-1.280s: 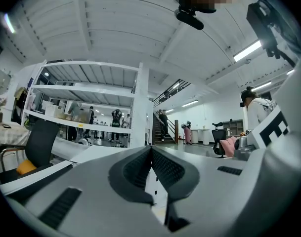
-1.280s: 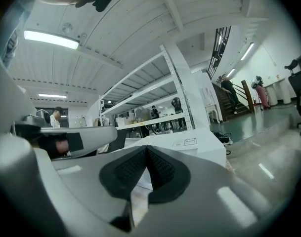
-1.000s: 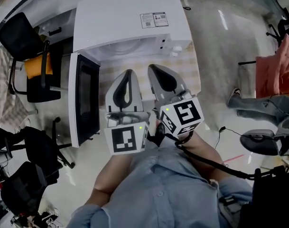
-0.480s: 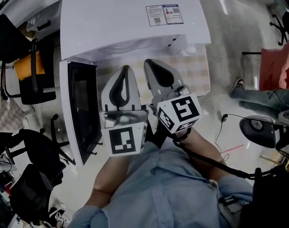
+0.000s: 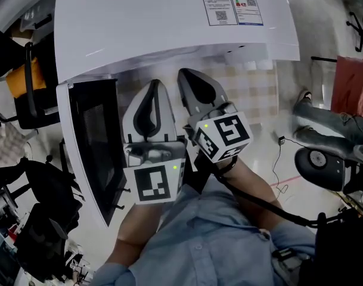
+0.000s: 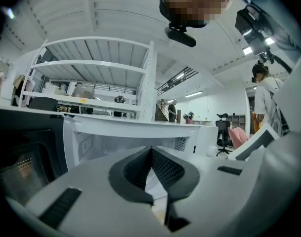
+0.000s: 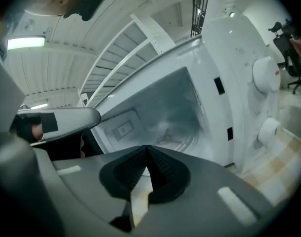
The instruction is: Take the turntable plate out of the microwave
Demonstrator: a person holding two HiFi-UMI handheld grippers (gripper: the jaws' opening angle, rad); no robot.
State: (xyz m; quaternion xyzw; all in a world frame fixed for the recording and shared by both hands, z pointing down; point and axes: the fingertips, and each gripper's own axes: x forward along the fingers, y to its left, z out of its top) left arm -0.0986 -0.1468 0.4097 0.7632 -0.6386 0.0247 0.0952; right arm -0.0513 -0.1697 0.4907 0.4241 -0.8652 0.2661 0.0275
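Two grippers are being held side by side before the open microwave [image 5: 169, 28] in the head view. The left gripper [image 5: 155, 83] and the right gripper [image 5: 182, 72] are both being pointed at the cavity mouth, their tips close under the front edge of the white top. The far side of that top is being cut off by the upper edge of the frame. The door [image 5: 92, 148] is being left wide open at the left, and a checked table covering [image 5: 256, 91] is being shown at the right. From this view the cavity is being hidden by the microwave's own top, so the turntable plate cannot be made out here. In the left gripper view the jaws are being kept together, pad tips meeting and nothing between them. The lower part of the cavity is being covered by them, and the plate is being hidden there too. In the right gripper view, which is being tilted, the jaws are likewise being kept closed and empty. Beyond their tips the turntable plate [image 7: 176, 141] is being seen only faintly, lying on the cavity floor, apart from both grippers, its near edge being masked by the jaws. Two round knobs [image 7: 265, 74] are being shown on the panel at the right.
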